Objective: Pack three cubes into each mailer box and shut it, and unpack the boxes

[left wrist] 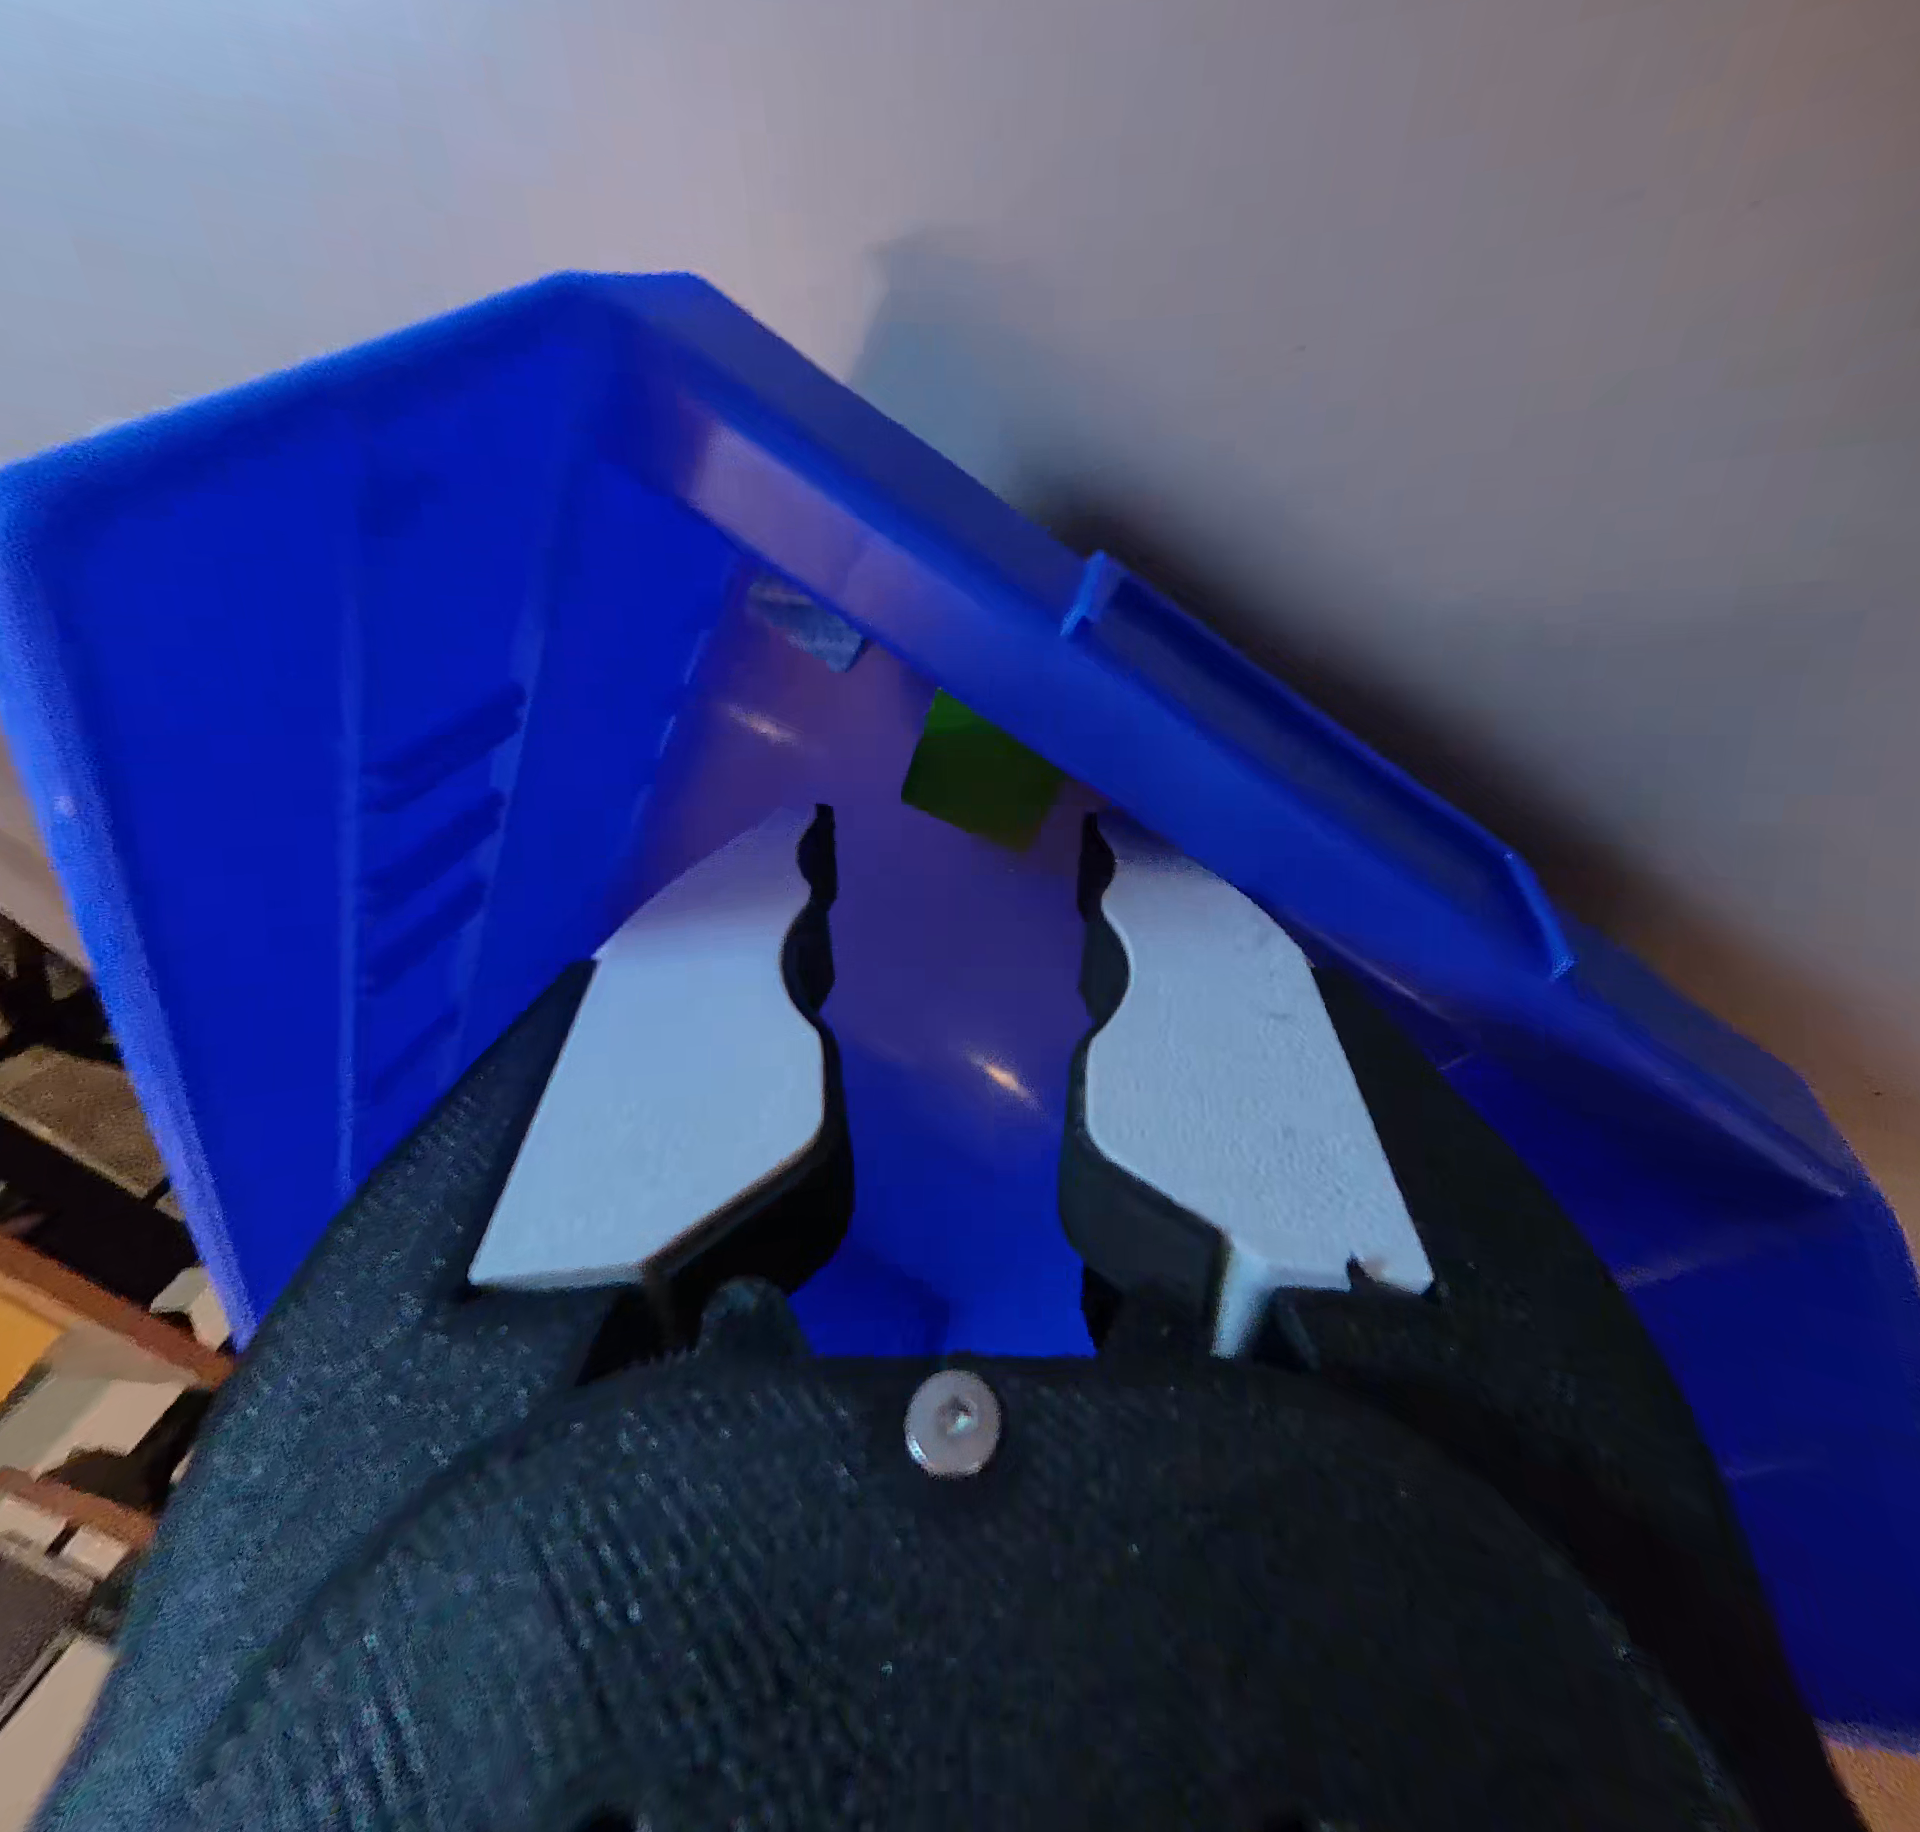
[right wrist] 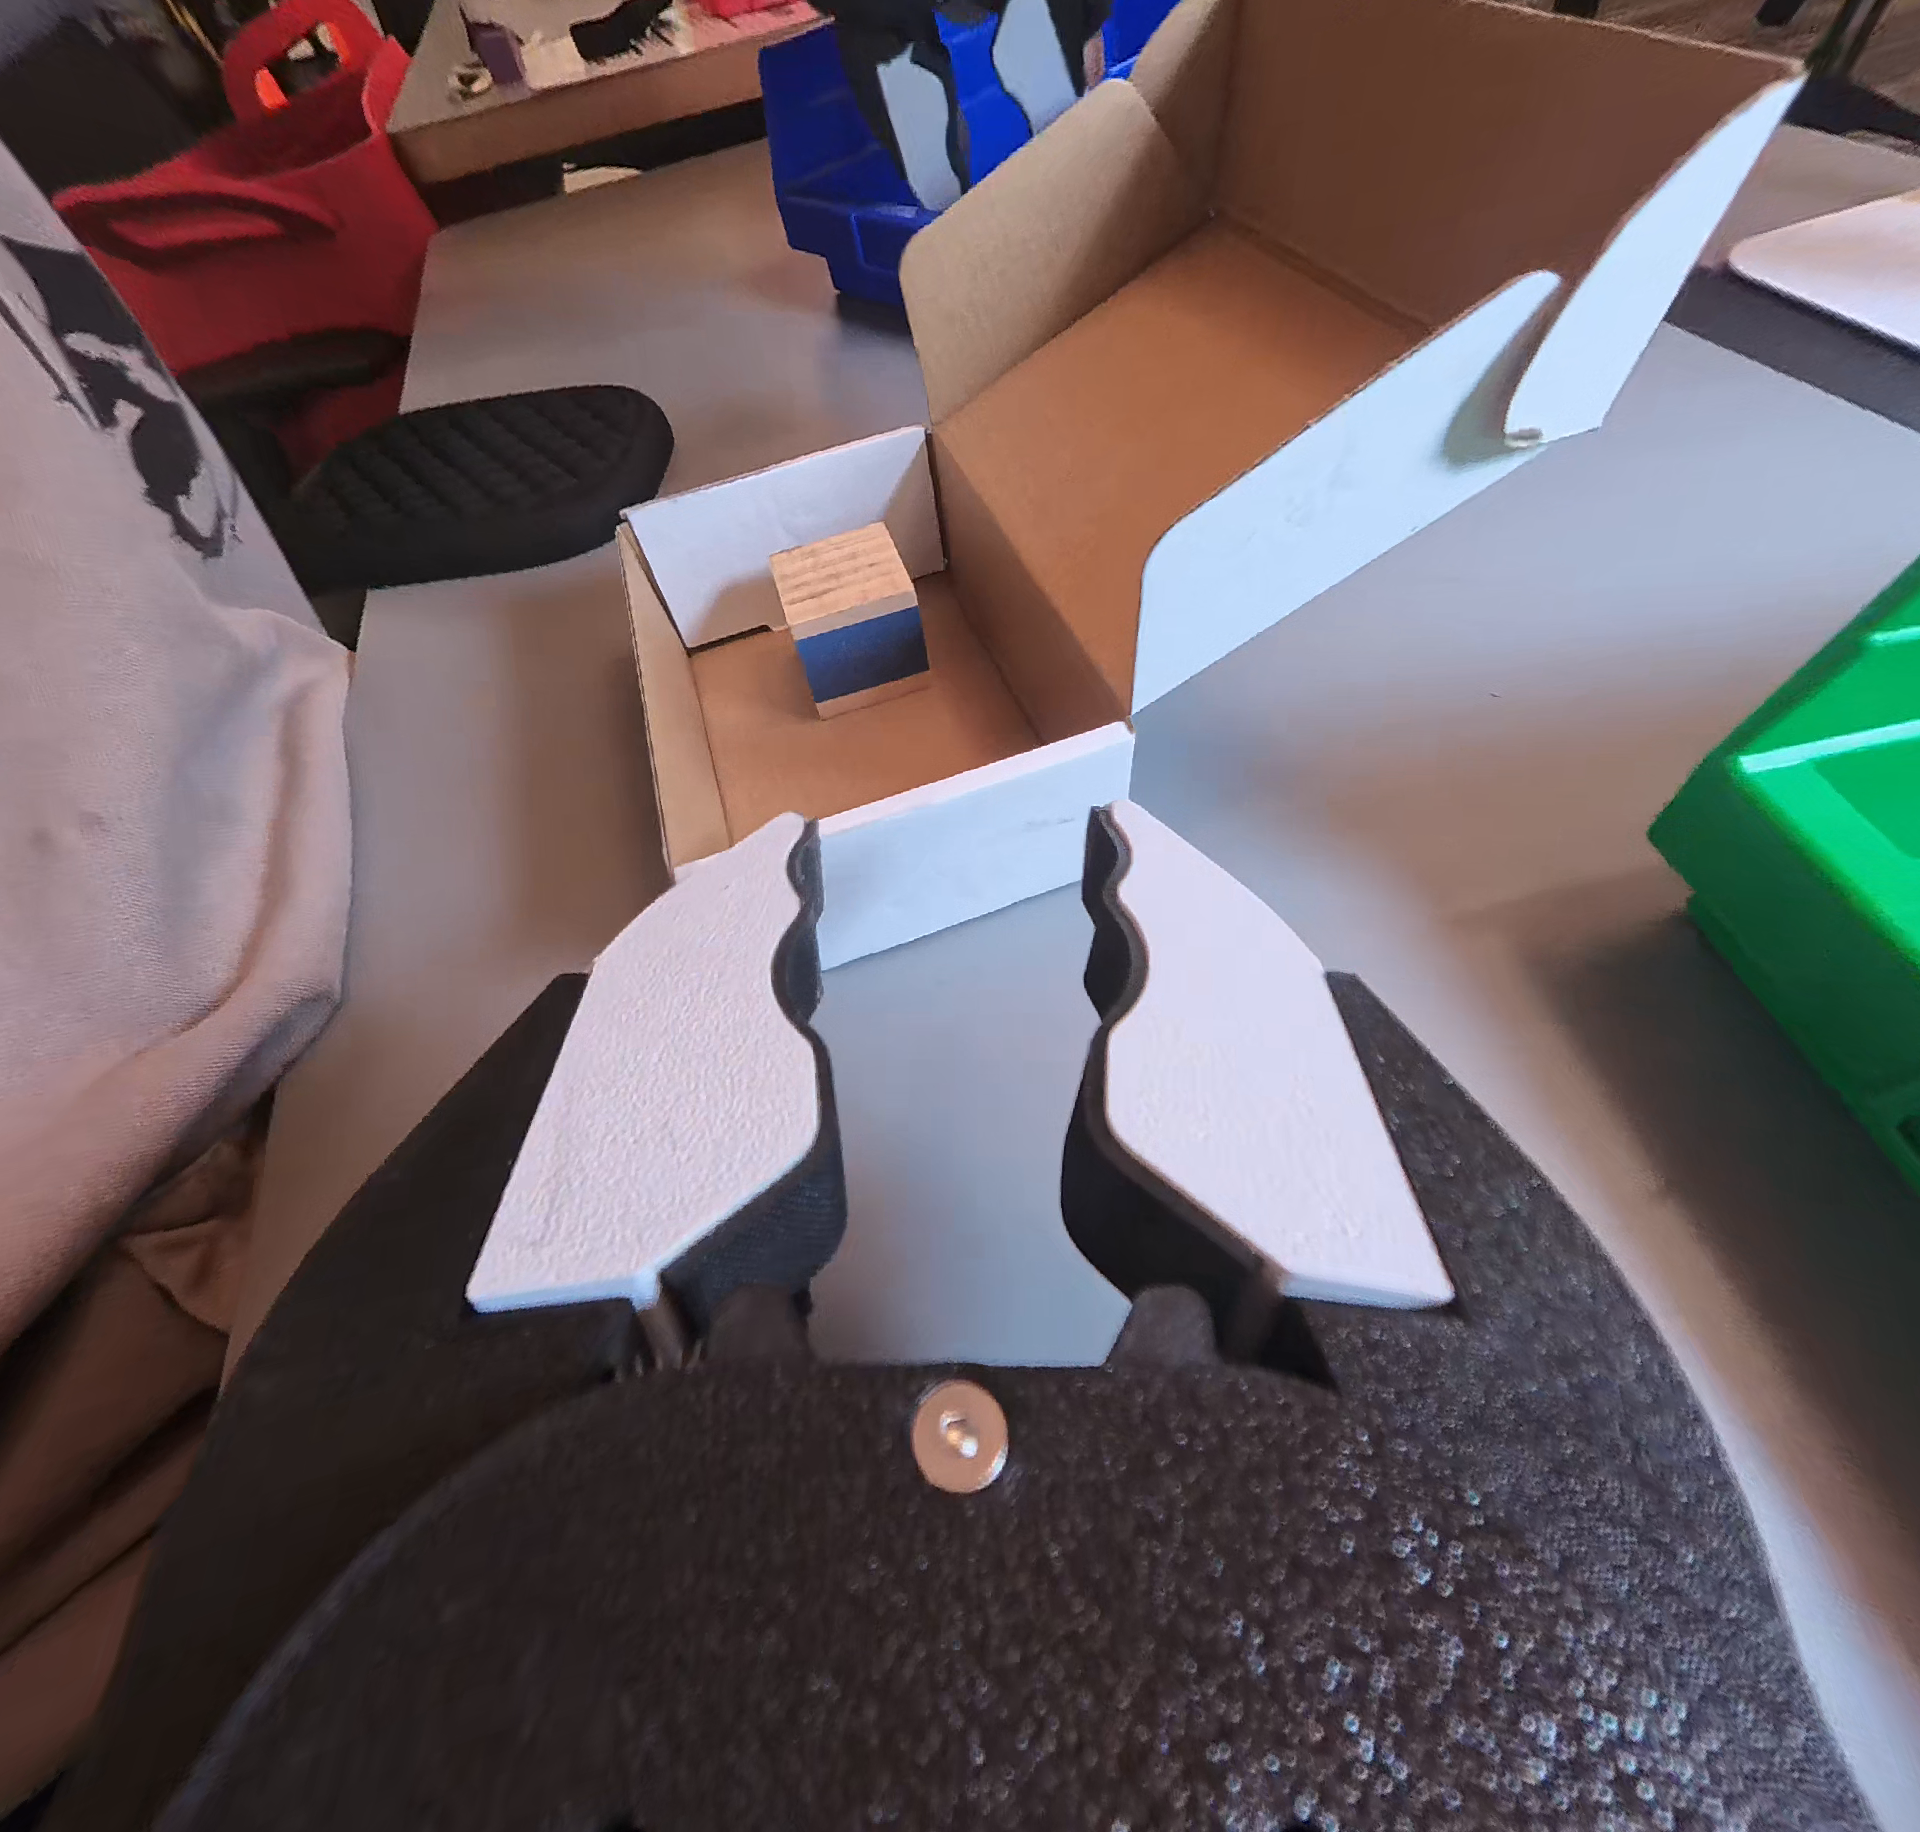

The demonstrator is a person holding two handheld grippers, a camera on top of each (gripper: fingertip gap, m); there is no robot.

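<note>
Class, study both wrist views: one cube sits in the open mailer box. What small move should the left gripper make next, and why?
Probably ease the left gripper forward inside the blue bin and close on the green cube. Its fingers are open and empty, the cube lies just ahead of them, and the mailer box holds only one blue-sided cube.

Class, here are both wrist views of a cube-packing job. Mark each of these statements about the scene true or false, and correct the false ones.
1. The mailer box stands open. True.
2. It holds three cubes. False: only one blue-sided cube shows inside.
3. The left gripper reaches into a blue bin. True.
4. The left gripper grips the green cube. False: its jaws are apart, the cube beyond them.
5. The right gripper holds a cube. False: it is open, with nothing in it.
</note>
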